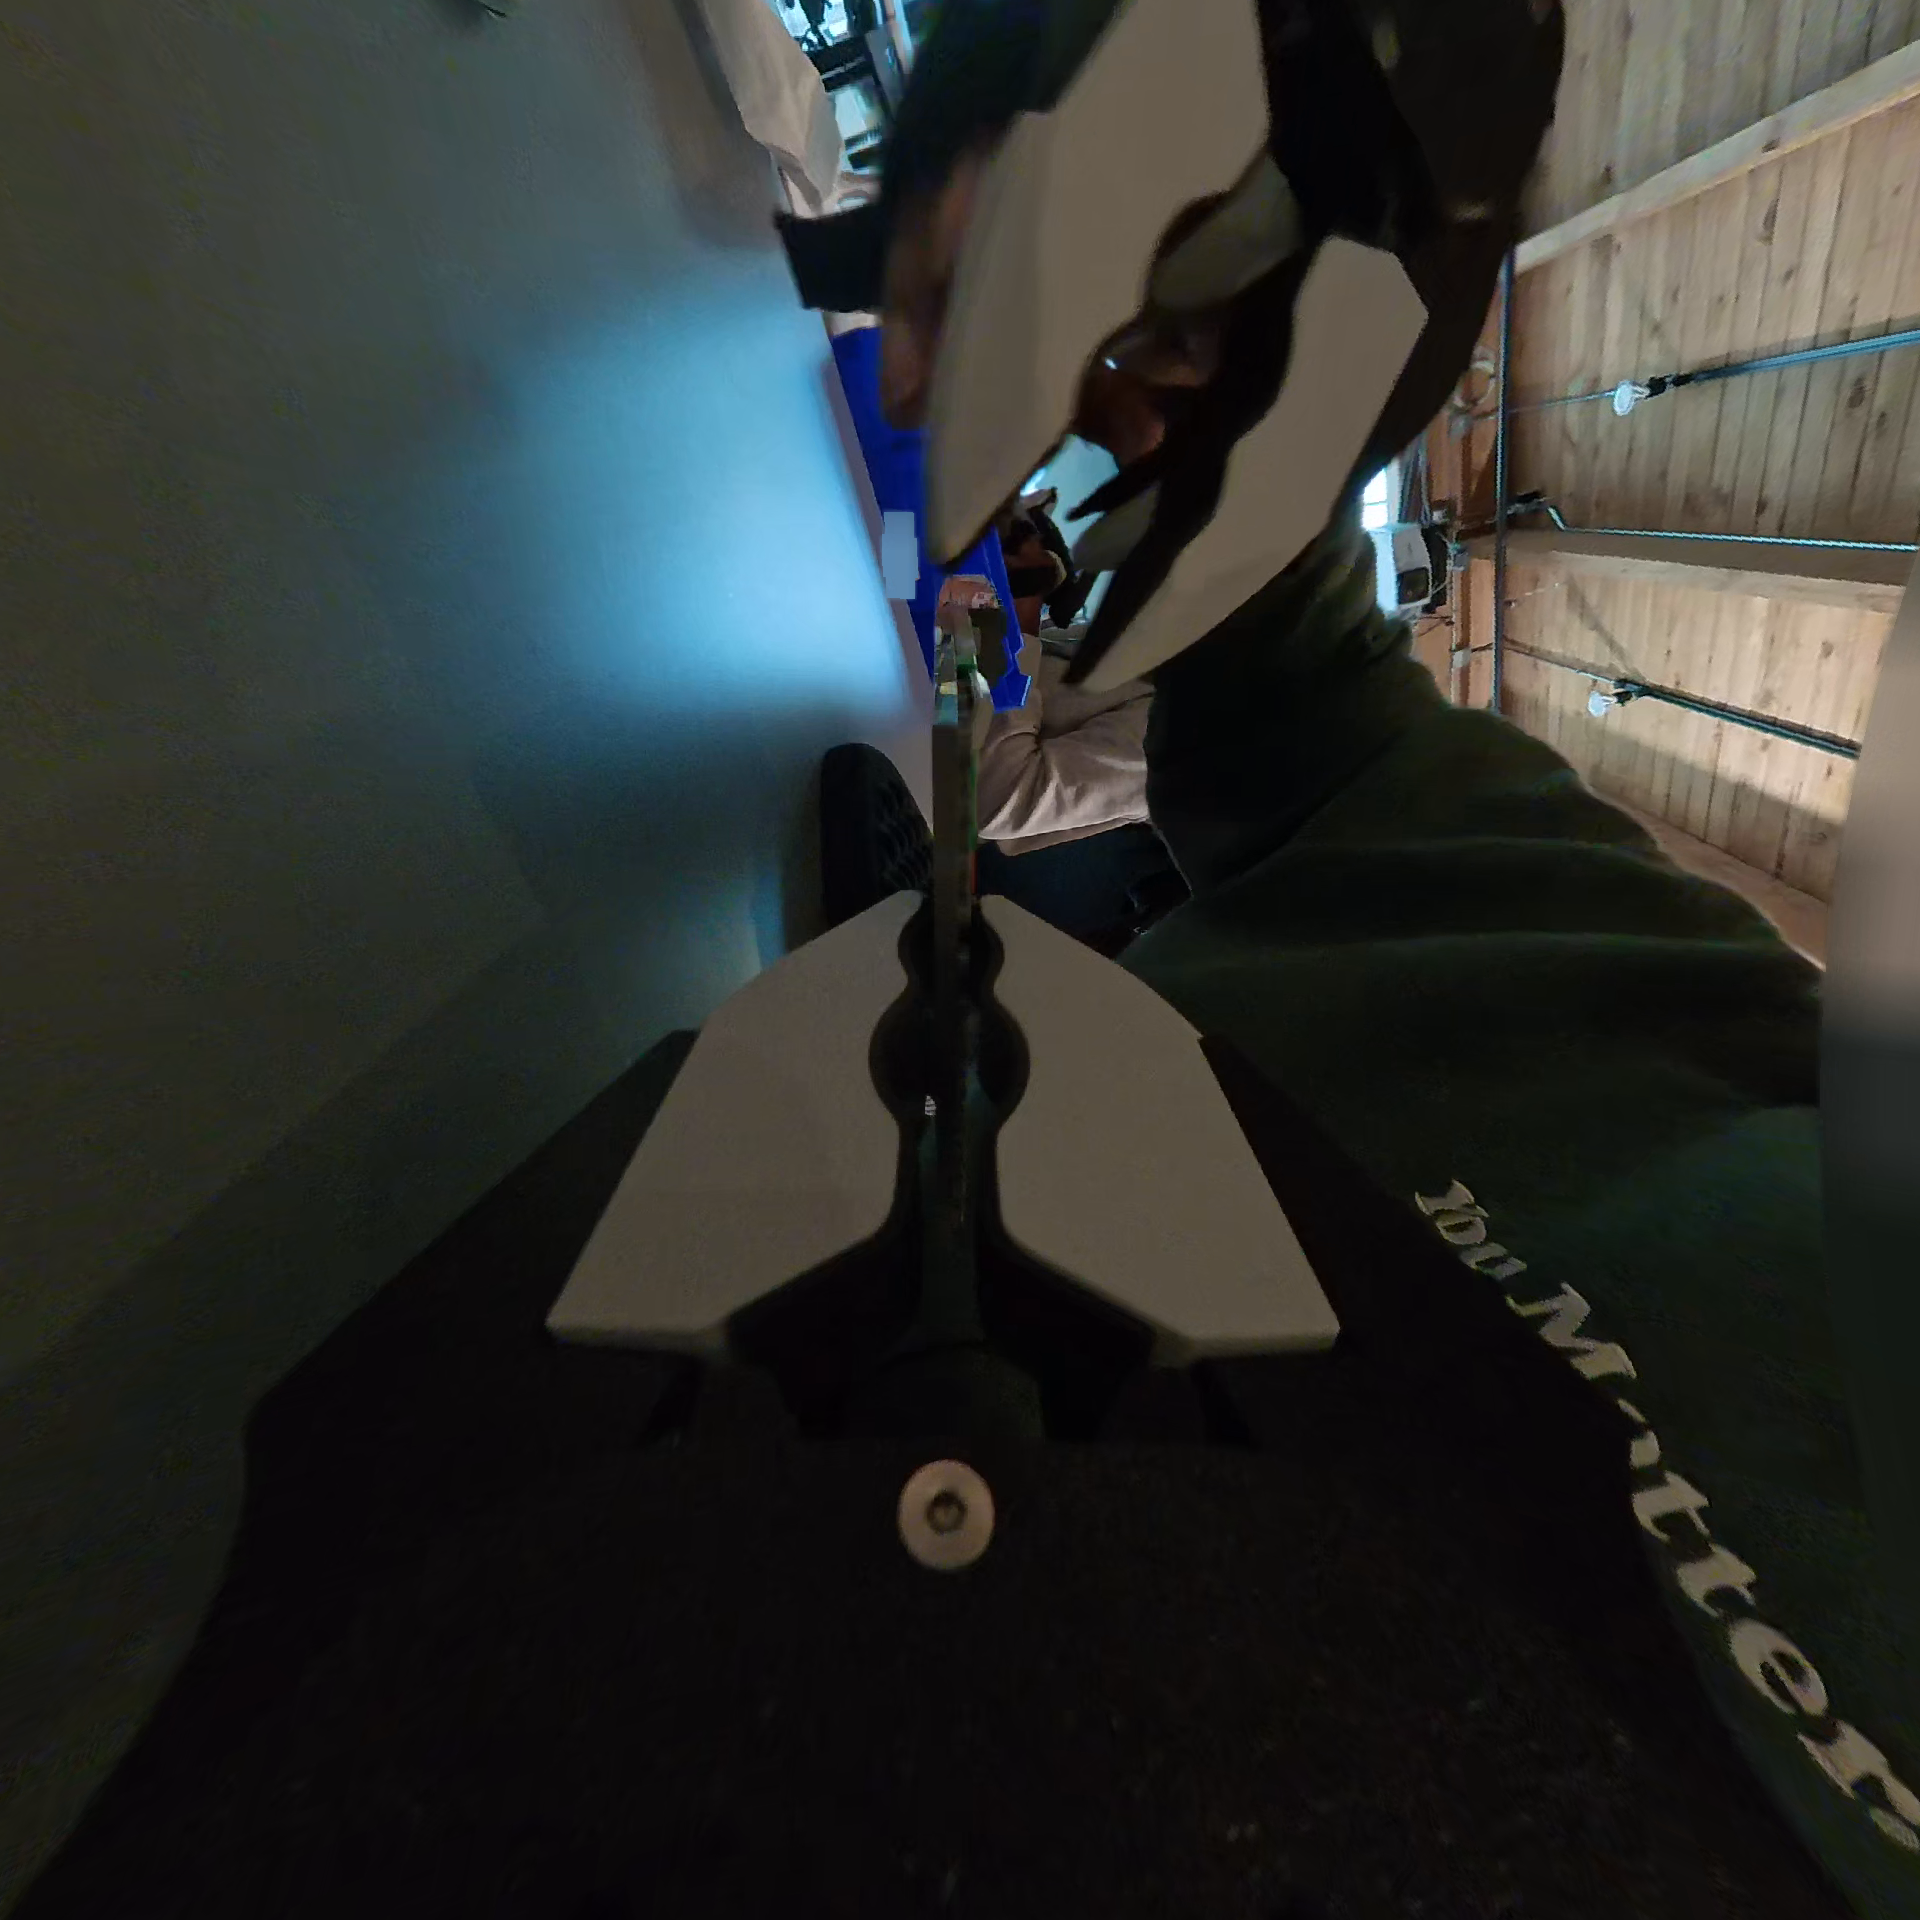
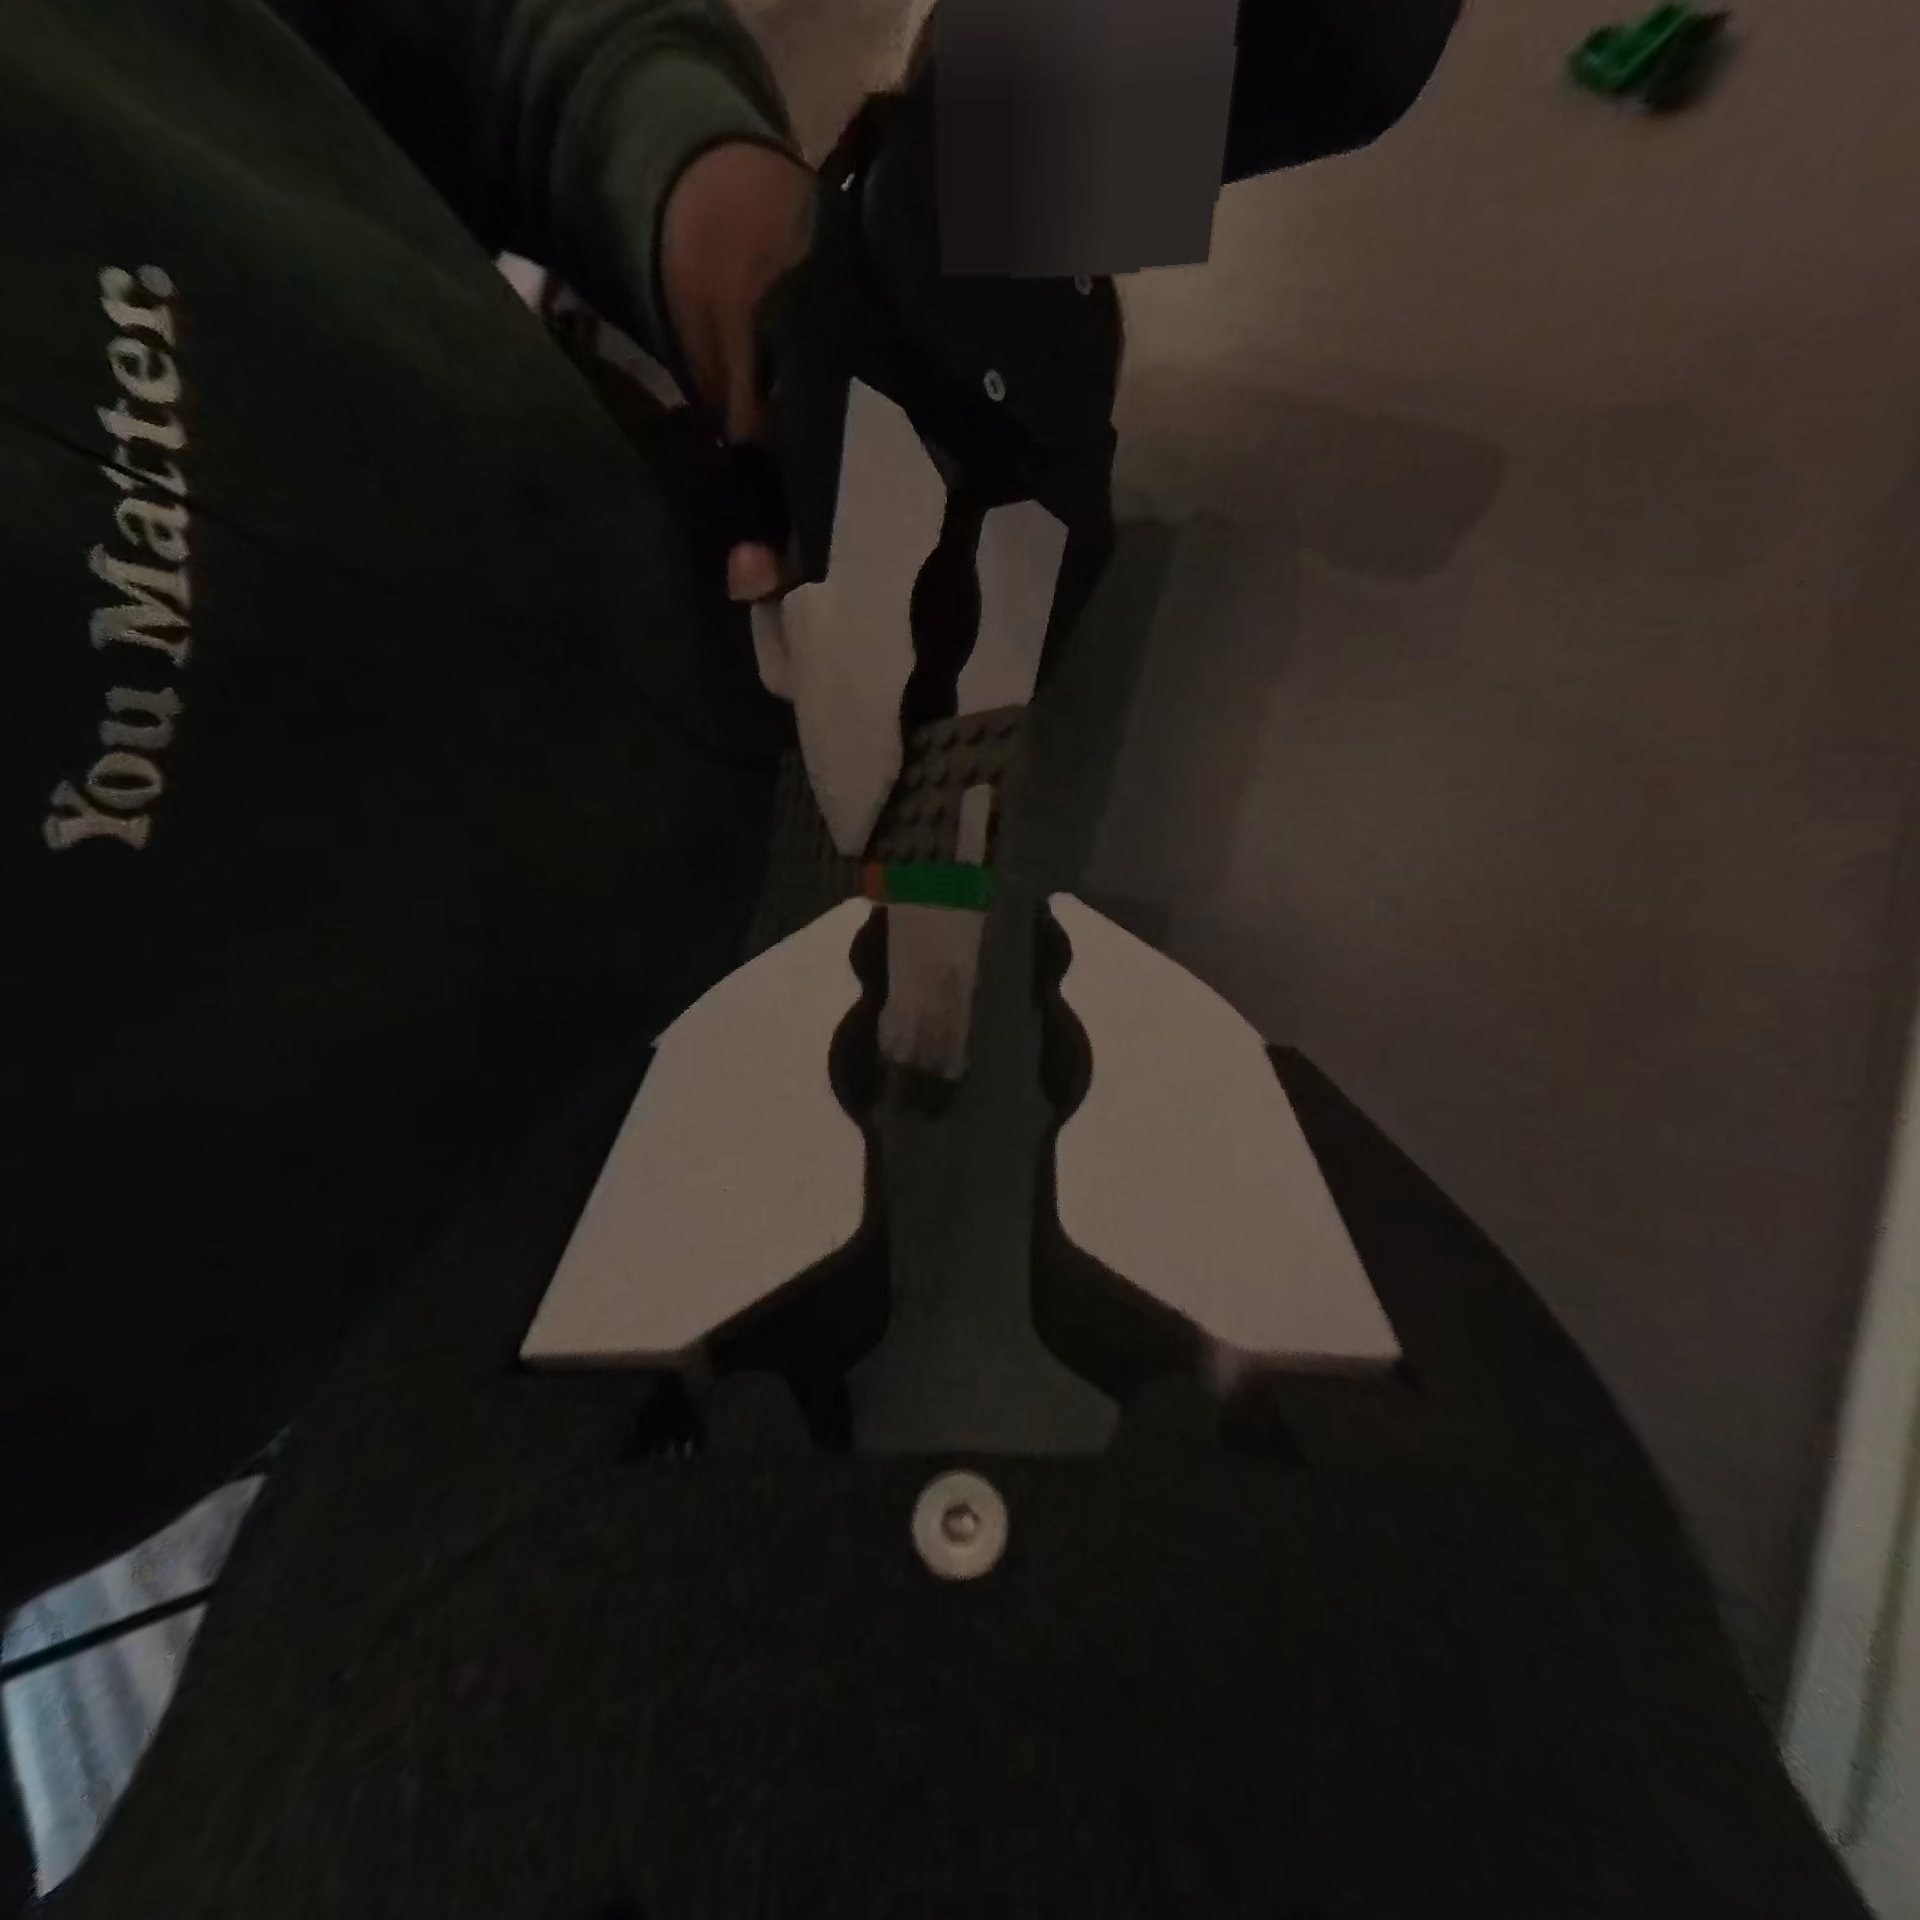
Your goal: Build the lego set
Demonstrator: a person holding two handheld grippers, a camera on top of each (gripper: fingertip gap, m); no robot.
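My left gripper (image 1: 951, 909) is shut on a thin dark grey studded plate (image 1: 954, 790), seen edge-on and sticking out past the fingertips. In the right wrist view the same plate (image 2: 961, 764) shows its studs, with a green brick (image 2: 935, 883) and a small red bit at its near end, and the left gripper (image 2: 951, 769) holds it from above. A pale grey piece (image 2: 925, 987) lies between the fingers of my right gripper (image 2: 956, 899), whose jaws stand wider than the piece. The right gripper (image 1: 1023, 608) also shows open at the plate's far end.
A loose green brick (image 2: 1642, 52) lies on the white table (image 2: 1507, 727). A blue bin (image 1: 894, 457) stands at the table's edge. The holder's dark green sweatshirt (image 1: 1455, 1039) fills one side. A wooden wall (image 1: 1714, 416) and a seated person (image 1: 1060, 769) are behind. My hands' fingertips stand some 5 cm from each other.
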